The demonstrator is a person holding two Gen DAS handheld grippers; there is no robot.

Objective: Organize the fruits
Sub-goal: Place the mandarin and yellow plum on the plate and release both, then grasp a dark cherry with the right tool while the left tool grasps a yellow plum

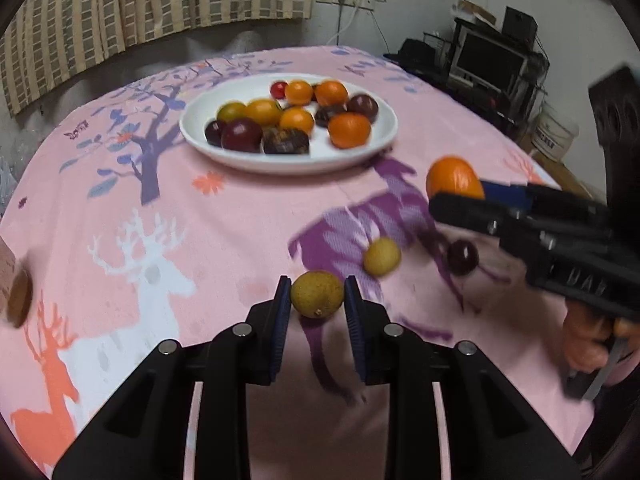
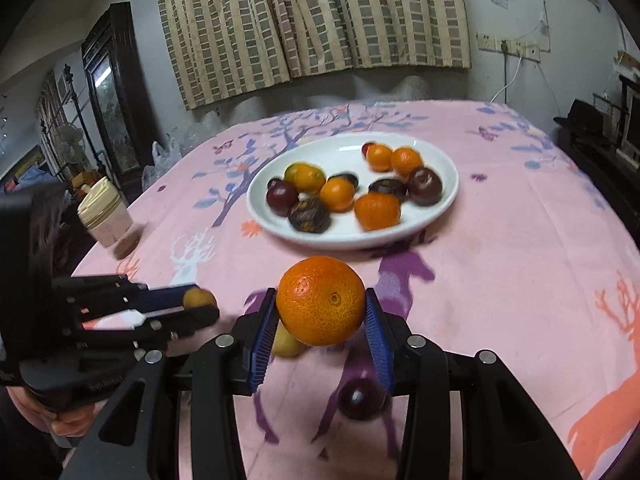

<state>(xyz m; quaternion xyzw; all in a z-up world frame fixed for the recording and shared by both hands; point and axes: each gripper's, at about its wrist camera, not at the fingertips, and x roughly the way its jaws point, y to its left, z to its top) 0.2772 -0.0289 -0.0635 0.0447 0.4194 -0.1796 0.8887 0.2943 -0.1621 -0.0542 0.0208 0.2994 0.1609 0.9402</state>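
My left gripper (image 1: 317,300) is shut on a tan longan (image 1: 317,294), held above the pink cloth; it also shows at the left of the right wrist view (image 2: 199,306). My right gripper (image 2: 321,312) is shut on an orange (image 2: 320,306), also seen in the left wrist view (image 1: 454,178). A white plate (image 1: 372,148) further back holds several oranges, dark plums and brown fruits; it also shows in the right wrist view (image 2: 276,184). A second longan (image 1: 381,256) and a dark plum (image 1: 462,257) lie loose on the cloth near the grippers.
The pink tablecloth (image 1: 240,220) with deer prints covers a round table. A capped jar (image 2: 105,216) stands at the table's left edge. Curtains hang behind; a monitor and clutter (image 1: 492,60) sit beyond the right edge.
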